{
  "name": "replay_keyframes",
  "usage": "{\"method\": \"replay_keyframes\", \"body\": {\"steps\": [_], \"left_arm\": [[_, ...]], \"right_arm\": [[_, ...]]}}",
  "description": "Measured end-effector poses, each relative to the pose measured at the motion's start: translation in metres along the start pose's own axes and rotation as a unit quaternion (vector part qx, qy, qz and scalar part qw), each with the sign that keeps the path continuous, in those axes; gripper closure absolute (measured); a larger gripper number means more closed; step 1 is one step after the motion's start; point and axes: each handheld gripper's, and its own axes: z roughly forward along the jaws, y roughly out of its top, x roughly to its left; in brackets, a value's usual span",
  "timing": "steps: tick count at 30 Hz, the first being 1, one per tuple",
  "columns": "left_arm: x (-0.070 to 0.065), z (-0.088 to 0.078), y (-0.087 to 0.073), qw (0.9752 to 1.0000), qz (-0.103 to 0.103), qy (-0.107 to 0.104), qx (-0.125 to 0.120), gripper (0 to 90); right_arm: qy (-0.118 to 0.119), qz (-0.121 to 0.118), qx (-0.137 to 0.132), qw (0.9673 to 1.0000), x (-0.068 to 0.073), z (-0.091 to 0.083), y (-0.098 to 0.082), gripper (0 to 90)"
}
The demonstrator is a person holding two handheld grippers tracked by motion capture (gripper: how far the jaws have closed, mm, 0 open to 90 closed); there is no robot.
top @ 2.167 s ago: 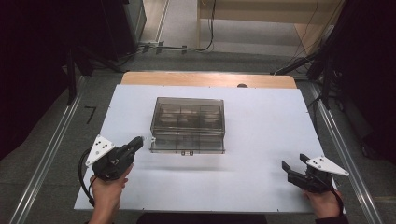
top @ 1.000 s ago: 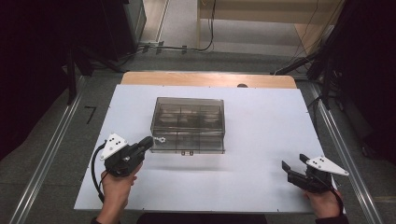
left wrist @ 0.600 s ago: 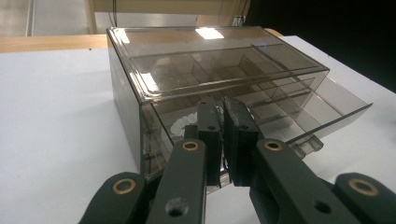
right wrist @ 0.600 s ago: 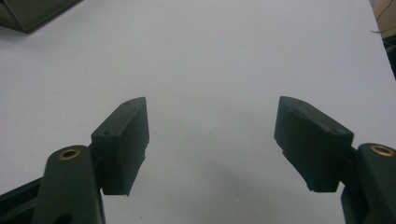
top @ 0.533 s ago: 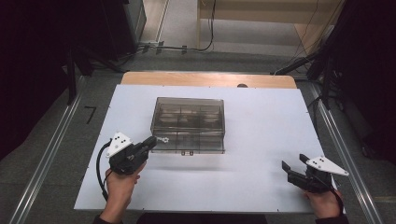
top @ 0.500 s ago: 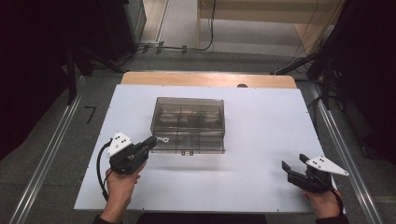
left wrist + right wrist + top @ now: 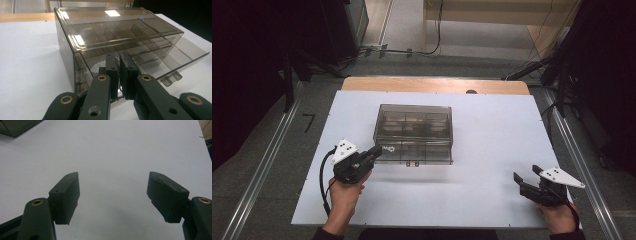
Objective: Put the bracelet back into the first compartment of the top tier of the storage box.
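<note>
A smoky see-through plastic box [image 7: 414,132] with inner compartments and a shut lid stands mid-table. My left gripper [image 7: 376,150] is at its front left corner. In the left gripper view the jaws of that gripper [image 7: 119,71] are pressed nearly together, their tips against the lower front wall of the box [image 7: 120,30]. Whether they pinch an edge I cannot tell. Something white [image 7: 96,68] lies inside behind that wall. My right gripper [image 7: 527,173] rests open near the front right of the table. In its own view the right gripper [image 7: 113,195] has nothing between the jaws.
The white table top [image 7: 492,130] has bare room right of the box and along the front. A small latch [image 7: 412,163] sticks out of the box's front lip. A wooden strip [image 7: 434,85] runs along the far edge. Metal rails [image 7: 262,170] flank the table.
My left gripper has moved right and forward from the table's front left up to the box's front left corner. The right gripper and the box have stayed put.
</note>
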Motion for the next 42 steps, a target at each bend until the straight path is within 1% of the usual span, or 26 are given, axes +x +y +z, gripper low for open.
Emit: {"method": "replay_keyframes", "body": {"steps": [11, 20, 25, 31, 32, 34, 37, 42], "left_arm": [[0.001, 0.0057, -0.0015, 0.9999, -0.001, -0.003, 0.013, 86.5], [0.0013, 0.0058, -0.002, 0.9999, -0.006, -0.007, 0.012, 85.4], [0.0008, 0.0045, -0.0017, 0.9999, -0.006, -0.012, 0.006, 79.0], [0.0, 0.0022, -0.0009, 0.9998, -0.007, -0.016, -0.001, 76.5], [-0.0002, 0.0019, -0.0006, 0.9998, -0.007, -0.016, -0.003, 74.5], [-0.0008, 0.0008, 0.0, 0.9999, -0.008, -0.009, -0.007, 70.4], [-0.0008, -0.0006, 0.0007, 0.9999, -0.008, -0.004, -0.01, 66.8], [-0.001, -0.001, 0.0012, 0.9996, -0.014, 0.022, -0.012, 50.1]], "right_arm": [[0.0, 0.0, 0.001, 1.0, 0.0001, 0.0003, -0.0001, 25.3], [0.0, -0.003, 0.0, 1.0, -0.0002, 0.0008, -0.0001, 25.3], [0.001, -0.002, 0.001, 1.0, 0.0, 0.0006, -0.0001, 25.3], [0.0, -0.002, 0.0, 1.0, 0.0, 0.0007, -0.0001, 25.3], [0.0, -0.002, 0.0, 1.0, 0.0, 0.0007, -0.0001, 25.3], [0.0, -0.003, 0.0, 1.0, -0.0001, 0.0008, -0.0001, 25.3], [0.0, -0.002, 0.0, 1.0, -0.0001, 0.0008, -0.0001, 25.3], [0.0, -0.003, 0.0, 1.0, -0.0001, 0.0009, -0.0002, 25.3]]}}
